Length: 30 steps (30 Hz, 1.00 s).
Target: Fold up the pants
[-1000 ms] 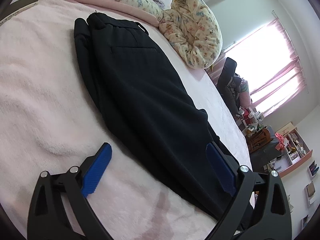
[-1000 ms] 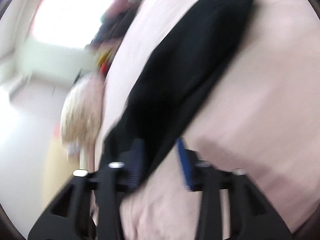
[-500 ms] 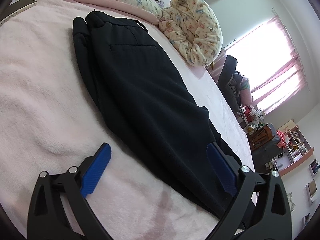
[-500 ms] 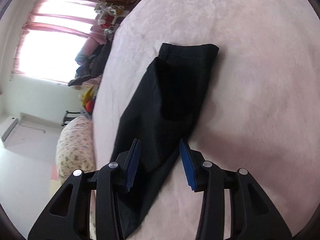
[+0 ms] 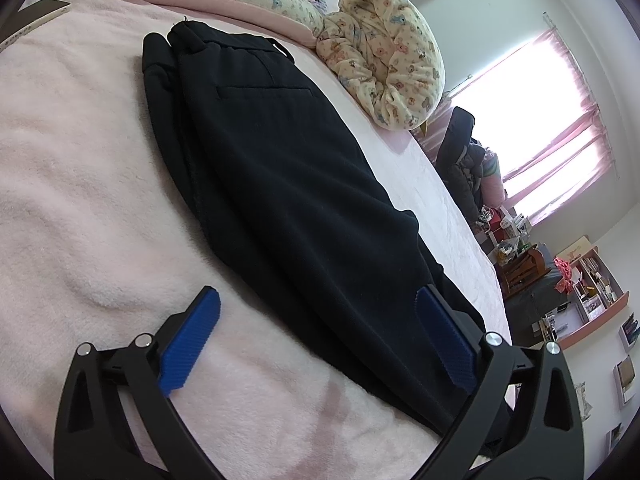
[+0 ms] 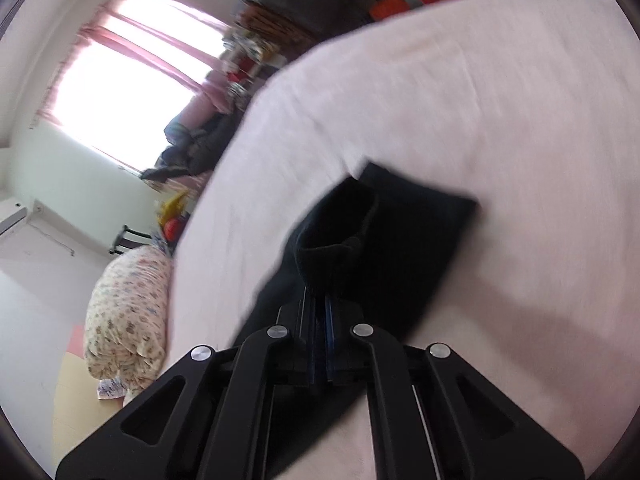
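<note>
Your right tongs (image 6: pixel 318 300) pinch a raised bunch of the black pants (image 5: pixel 304 208) lying lengthwise on the pink bed (image 5: pixel 80 184), your left tongs (image 5: pixel 316 336) spread, so a shallow pinch could slip mid-fold.

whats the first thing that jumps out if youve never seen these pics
The black pants stand out first, laid lengthwise across the pink fleece bedspread, waistband toward the floral pillows. Next, the right hand-held gripper is shut on a bunched fold of the pants near their hem end. The left hand-held gripper stands wide open over the leg end, blue pads apart.
</note>
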Available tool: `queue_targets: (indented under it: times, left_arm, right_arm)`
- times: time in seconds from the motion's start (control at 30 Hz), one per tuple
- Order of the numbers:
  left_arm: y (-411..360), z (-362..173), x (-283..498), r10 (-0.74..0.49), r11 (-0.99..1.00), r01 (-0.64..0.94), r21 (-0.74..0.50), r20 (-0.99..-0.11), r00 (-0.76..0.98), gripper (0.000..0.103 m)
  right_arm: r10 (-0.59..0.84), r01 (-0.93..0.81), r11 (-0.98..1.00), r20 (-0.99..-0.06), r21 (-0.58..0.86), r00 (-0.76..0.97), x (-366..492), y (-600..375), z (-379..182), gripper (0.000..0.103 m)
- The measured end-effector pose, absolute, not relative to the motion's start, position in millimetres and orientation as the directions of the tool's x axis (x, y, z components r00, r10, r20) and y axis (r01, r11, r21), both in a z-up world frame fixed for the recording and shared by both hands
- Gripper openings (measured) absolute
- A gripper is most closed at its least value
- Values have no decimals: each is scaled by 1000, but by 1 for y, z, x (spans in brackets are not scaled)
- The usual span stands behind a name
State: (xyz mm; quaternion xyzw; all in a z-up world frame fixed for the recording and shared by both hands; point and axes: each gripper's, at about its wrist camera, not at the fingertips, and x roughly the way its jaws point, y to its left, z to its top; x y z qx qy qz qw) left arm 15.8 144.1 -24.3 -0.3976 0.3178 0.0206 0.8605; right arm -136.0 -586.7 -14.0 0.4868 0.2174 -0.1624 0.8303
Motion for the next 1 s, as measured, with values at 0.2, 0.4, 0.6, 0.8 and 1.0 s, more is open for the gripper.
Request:
queue_targets:
  times: [0.2,0.4,0.6,0.8,1.0]
  left_arm:
    - [144,-25,18,-217,686,-288,-668,-566,796,100]
    - [145,-25,17,-217,690,-287,-665,-568,794,100]
    - [145,-25,20,-216,693,-289,-661,-572,791,100]
    - [146,-21,20,-213,677,-287,-677,-554,804,100]
    - [140,24,21,-149,723,-205,-660,-438,887,101]
  right_arm:
    - [-154,509,512,-509,692,847,-138,-622,7,4]
    - [-57,675,352,-705,649,707,-134,-653,-72,4]
    - [-2,659,362,-706,659,708,-136,-661,-70,8]
    - [-182,733,435,-747,522,640,-168,-648,-39,35]
    - [-142,488,769,-633,413,761,-113,-565,32,35]
